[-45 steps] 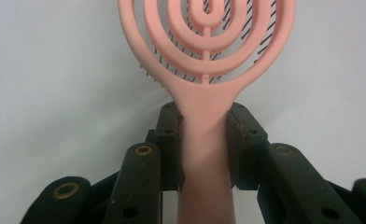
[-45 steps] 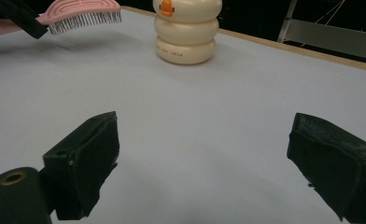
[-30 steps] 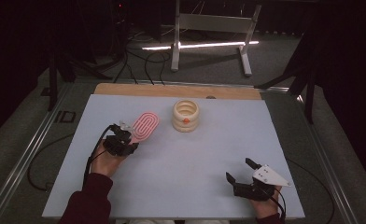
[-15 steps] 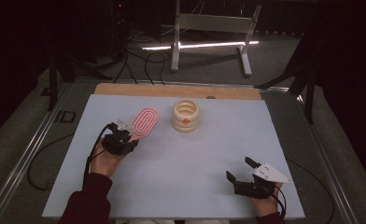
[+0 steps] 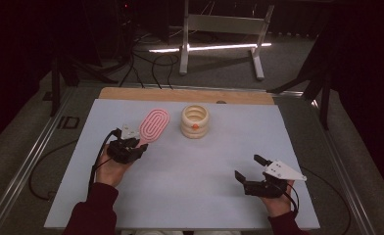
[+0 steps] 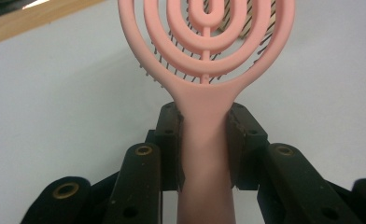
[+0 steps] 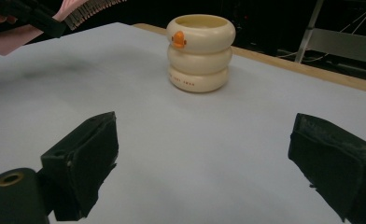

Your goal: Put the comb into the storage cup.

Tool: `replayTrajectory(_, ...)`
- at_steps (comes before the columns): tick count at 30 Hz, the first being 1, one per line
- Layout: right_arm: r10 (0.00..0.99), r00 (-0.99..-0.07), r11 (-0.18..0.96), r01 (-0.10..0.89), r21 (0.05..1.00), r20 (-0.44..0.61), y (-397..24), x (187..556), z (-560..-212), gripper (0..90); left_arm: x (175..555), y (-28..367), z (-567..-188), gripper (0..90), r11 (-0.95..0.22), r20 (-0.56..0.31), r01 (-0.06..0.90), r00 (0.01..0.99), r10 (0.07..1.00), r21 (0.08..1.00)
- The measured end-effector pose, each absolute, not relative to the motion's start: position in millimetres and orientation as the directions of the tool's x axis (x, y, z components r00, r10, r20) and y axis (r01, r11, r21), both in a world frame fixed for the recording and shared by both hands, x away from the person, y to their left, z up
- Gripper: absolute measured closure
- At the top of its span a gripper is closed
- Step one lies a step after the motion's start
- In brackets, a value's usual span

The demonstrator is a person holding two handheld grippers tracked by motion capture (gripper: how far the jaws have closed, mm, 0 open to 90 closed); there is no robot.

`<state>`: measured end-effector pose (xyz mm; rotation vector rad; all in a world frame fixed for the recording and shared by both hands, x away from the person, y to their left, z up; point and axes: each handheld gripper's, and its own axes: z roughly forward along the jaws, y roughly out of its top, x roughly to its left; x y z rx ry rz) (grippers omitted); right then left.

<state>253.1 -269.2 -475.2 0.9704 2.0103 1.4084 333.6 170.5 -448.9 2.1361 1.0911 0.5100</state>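
A pink hairbrush (image 5: 154, 125) with a looped open head lies out over the left half of the white table (image 5: 195, 196). My left gripper (image 5: 131, 147) is shut on its handle. In the left gripper view the pads (image 6: 171, 140) press the handle (image 6: 204, 158) from both sides, and dark bristles show through the head. A cream ringed cup (image 5: 195, 121) with an orange mark stands upright at the middle back. My right gripper (image 5: 251, 169) hovers open near the front right, with nothing between its fingers. Its own view faces the cup (image 7: 200, 53) across bare table.
A wooden strip (image 5: 185, 94) runs along the table's far edge. Beyond it a metal stand (image 5: 219, 29) and cables lie on the dark floor. Metal rails (image 5: 28, 166) flank the table. Cables trail from both grippers.
The right gripper has risen a little and shifted slightly away from the front edge. The left gripper and the brush have hardly moved.
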Motion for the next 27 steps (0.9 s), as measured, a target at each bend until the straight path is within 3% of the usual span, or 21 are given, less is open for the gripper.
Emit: replayTrajectory(27, 0.745, -0.667, 0.222, 0.253, 0.942, 0.004, -247, 285, -448, 8.1, 329, 154, -442, 70.0, -0.414, 0.056, 0.473, 0.604, 0.795, 0.778)
